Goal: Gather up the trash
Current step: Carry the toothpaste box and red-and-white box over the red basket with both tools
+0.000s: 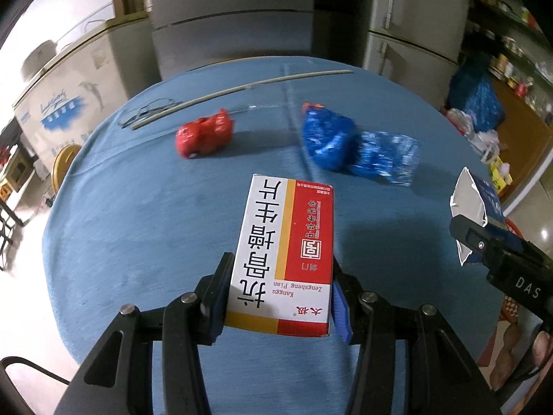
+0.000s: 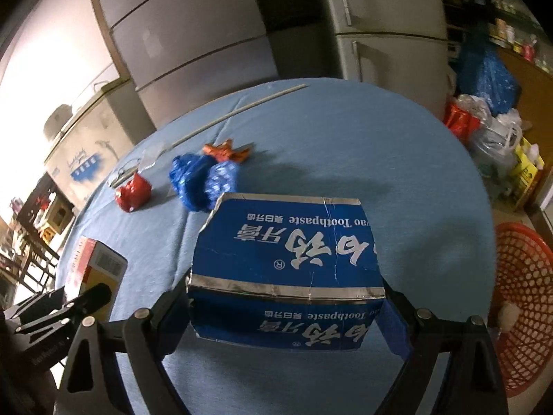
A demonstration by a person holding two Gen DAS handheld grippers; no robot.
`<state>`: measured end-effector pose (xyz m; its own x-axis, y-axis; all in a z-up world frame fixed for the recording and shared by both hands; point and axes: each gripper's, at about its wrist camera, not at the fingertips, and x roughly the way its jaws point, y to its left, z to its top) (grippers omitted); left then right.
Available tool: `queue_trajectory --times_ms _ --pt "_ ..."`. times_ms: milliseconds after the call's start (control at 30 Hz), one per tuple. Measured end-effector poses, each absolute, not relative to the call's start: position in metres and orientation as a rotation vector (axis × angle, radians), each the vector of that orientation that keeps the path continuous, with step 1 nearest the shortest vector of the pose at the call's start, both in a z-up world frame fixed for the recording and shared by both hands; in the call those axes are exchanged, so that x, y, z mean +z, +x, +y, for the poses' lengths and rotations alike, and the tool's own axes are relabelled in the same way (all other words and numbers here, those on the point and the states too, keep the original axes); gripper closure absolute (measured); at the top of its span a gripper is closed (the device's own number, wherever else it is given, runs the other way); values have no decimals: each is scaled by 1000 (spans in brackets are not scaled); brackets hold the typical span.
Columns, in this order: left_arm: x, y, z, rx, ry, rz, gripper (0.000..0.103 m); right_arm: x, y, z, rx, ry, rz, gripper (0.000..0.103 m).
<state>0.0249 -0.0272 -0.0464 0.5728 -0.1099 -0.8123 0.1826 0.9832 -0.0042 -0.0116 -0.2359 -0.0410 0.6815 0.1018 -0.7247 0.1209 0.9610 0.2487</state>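
Note:
My left gripper (image 1: 280, 276) is shut on a white and red medicine box (image 1: 283, 252), held lengthwise above the blue tablecloth (image 1: 155, 207). My right gripper (image 2: 287, 290) is shut on a blue toothpaste box (image 2: 287, 263), gripped by its two ends. In the left wrist view the toothpaste box (image 1: 477, 207) and the right gripper show at the right edge. In the right wrist view the medicine box (image 2: 93, 269) shows at the lower left. On the cloth lie a crumpled red wrapper (image 1: 204, 135), blue wrappers (image 1: 345, 145) and an orange wrapper (image 2: 226, 152).
A red mesh basket (image 2: 525, 304) stands below the table's right side. A long thin stick (image 1: 242, 90) and wire glasses (image 1: 145, 112) lie at the table's far edge. Fridges (image 1: 235, 17) stand behind; filled bags (image 2: 490, 128) sit on the floor at the right.

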Motion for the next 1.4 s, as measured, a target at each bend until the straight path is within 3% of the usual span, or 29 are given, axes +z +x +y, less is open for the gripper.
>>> queue_trajectory --times_ms 833,1400 --pt "-24 11 -139 -365 216 902 52 -36 -93 -379 -302 446 739 10" --pt "-6 -8 -245 -577 316 841 52 -62 -137 -480 -502 496 797 9"
